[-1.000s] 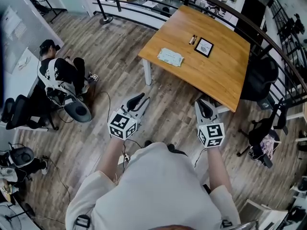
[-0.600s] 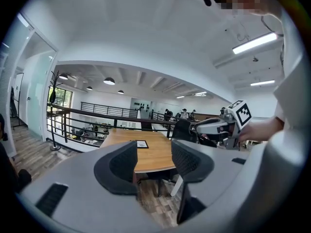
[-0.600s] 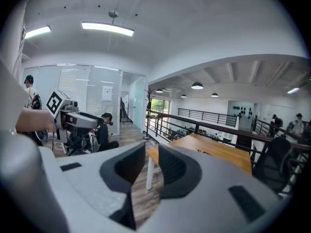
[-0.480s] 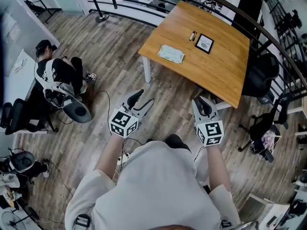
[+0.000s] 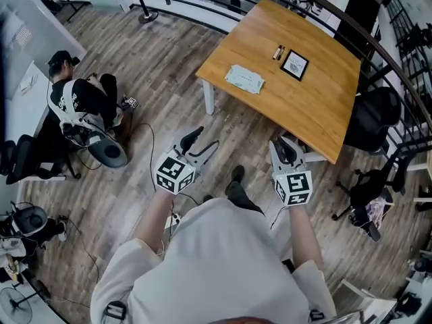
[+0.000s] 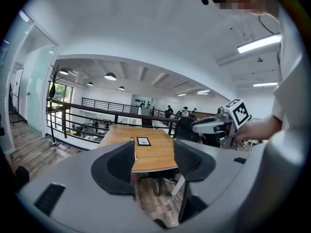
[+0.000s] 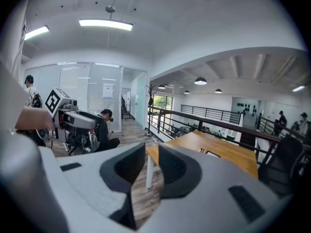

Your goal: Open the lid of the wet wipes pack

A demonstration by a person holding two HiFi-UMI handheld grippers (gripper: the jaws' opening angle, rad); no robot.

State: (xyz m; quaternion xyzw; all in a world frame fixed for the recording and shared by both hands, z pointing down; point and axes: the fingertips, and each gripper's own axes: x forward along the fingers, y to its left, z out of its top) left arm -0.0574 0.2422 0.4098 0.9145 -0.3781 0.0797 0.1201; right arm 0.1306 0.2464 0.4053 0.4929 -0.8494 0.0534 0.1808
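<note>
The wet wipes pack (image 5: 244, 79), pale green and flat, lies near the left edge of the wooden table (image 5: 317, 106), far ahead of both grippers. My left gripper (image 5: 202, 140) hangs over the plank floor, well short of the table. Its jaws are opening and stand wide apart with nothing between them (image 6: 154, 161). My right gripper (image 5: 284, 151) is level with it, close to the table's near corner. Only a narrow gap separates its jaws, which hold nothing (image 7: 152, 164). In both gripper views the jaws hide the pack.
A black-framed card (image 5: 294, 65) and two small pens (image 5: 279, 52) lie further back on the table. A person (image 5: 81, 103) sits on the floor at the left by office chairs. More chairs (image 5: 368, 113) stand right of the table. A railing (image 5: 202, 19) runs behind it.
The left jaws have spread from a narrow gap to wide apart. Both grippers have moved a little toward the table, and a shoe now shows on the floor between them.
</note>
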